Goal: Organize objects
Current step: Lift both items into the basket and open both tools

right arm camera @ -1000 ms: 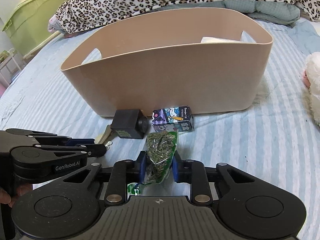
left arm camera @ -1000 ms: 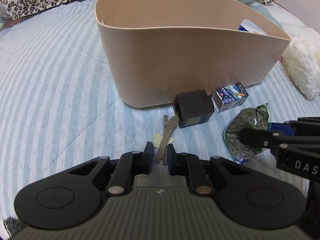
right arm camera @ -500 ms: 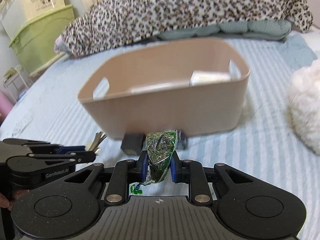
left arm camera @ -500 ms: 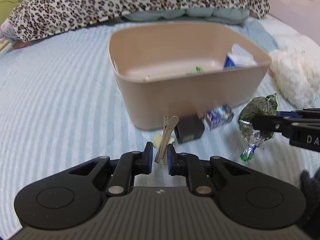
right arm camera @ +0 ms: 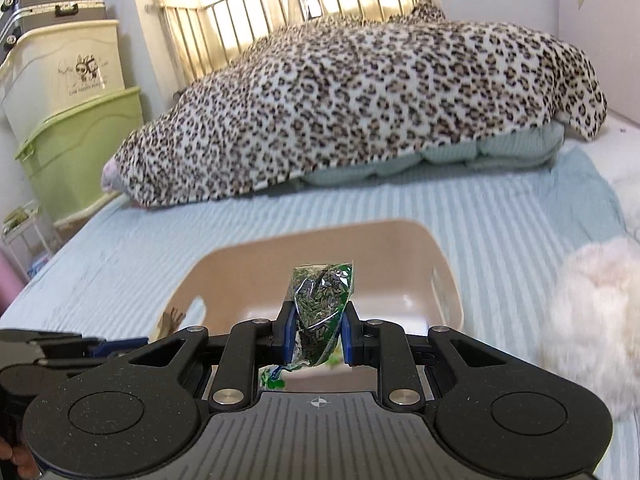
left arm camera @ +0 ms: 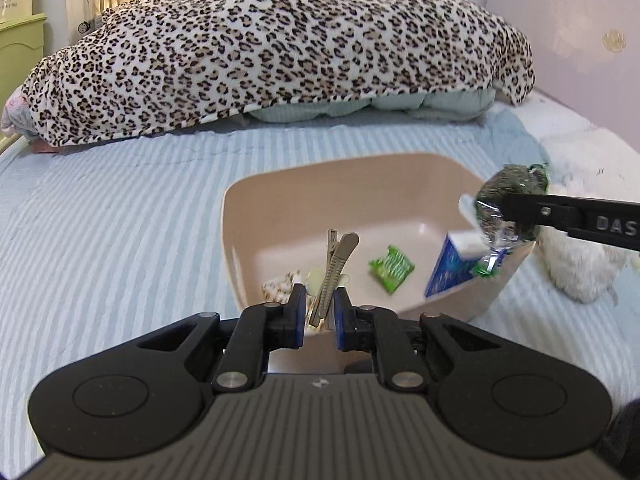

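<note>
A beige plastic basket (left arm camera: 236, 240) stands on the striped bed; it also shows in the right wrist view (right arm camera: 444, 268). My left gripper (left arm camera: 319, 312) is shut on a tan hair clip (left arm camera: 334, 272) and holds it above the basket's near rim. My right gripper (right arm camera: 317, 334) is shut on a clear green bag of seeds (right arm camera: 322, 300), raised over the basket; the bag also shows in the left wrist view (left arm camera: 508, 196). Inside the basket lie a green packet (left arm camera: 391, 268), a blue carton (left arm camera: 452, 268) and a shell-like item (left arm camera: 280, 288).
A leopard-print blanket (left arm camera: 280, 48) covers pillows at the head of the bed. A white fluffy toy (right arm camera: 592, 320) lies to the right of the basket. Green and cream storage bins (right arm camera: 76, 144) stand beside the bed on the left.
Both grippers have risen from the bed with their objects and now hang over the basket; its inside has come into view. The black box and small carton on the bed are out of sight.
</note>
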A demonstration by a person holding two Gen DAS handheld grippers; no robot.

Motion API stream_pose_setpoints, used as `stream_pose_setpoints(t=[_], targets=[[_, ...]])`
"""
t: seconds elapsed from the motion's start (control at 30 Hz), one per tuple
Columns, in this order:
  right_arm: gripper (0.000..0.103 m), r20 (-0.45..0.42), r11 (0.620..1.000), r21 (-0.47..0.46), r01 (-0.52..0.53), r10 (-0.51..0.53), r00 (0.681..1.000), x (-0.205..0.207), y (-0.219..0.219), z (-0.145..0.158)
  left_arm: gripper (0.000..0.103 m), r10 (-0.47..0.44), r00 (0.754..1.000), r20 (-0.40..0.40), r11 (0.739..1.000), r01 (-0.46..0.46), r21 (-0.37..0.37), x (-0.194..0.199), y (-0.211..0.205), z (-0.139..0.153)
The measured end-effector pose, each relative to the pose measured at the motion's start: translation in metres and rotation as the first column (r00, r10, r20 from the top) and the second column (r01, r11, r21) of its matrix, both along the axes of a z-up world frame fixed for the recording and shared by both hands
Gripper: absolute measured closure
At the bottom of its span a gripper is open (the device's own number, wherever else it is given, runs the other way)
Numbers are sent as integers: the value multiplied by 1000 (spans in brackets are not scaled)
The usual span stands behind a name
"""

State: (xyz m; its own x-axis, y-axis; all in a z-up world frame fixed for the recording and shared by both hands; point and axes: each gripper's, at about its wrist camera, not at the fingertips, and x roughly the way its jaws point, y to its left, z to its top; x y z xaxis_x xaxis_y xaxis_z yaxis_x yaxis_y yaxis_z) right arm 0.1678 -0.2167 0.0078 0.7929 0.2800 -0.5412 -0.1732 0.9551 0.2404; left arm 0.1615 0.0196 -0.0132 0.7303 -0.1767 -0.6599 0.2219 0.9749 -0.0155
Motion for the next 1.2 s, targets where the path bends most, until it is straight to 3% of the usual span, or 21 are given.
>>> stream_pose_setpoints(t=[0.3,0.63,0.7,0.73,0.77,0.8,0.83,0.87,1.0,1.07,1.2], targets=[[82,-23,999,-33,21,-22,1000,43,8,-13,87,20,1000,-5,998,-20,65,42,-18,-12],[81,-145,994,-109,13,-29,989,62,16,-55,86,68,990,-126,991,-53,122,75,-27,-52],[66,-146,994,-107,15,-31,989,60,15,-55,85,72,988,-134,991,-57,118,74,-28,-51],[65,-144,994,-106,18,-33,989,59,14,-54,77,76,988,-136,992,-61,114,72,-28,-48],[60,-138,994,-106,20,-35,990,56,13,-52,60,80,987,-137,992,-65,107,70,-27,-46],[56,-130,994,-104,21,-35,991,52,12,-50,50,88,987,-132,992,-75,102,68,-26,-43],[48,-119,995,-101,24,-36,992,49,11,-46,33,98,988,-121,991,-86,101,64,-24,-39],[41,-110,995,-100,26,-37,993,45,9,-43,26,105,989,-106,990,-94,102,60,-24,-35],[32,-91,995,-100,24,-33,995,29,3,-31,24,102,992,-76,988,-92,126,43,-24,-21],[25,-84,995,-95,25,-33,996,19,-1,-27,18,103,993,-65,987,-93,131,35,-22,-16],[20,-87,995,-100,11,-20,996,2,-6,-24,13,100,993,-55,987,-92,131,20,-19,-9]])
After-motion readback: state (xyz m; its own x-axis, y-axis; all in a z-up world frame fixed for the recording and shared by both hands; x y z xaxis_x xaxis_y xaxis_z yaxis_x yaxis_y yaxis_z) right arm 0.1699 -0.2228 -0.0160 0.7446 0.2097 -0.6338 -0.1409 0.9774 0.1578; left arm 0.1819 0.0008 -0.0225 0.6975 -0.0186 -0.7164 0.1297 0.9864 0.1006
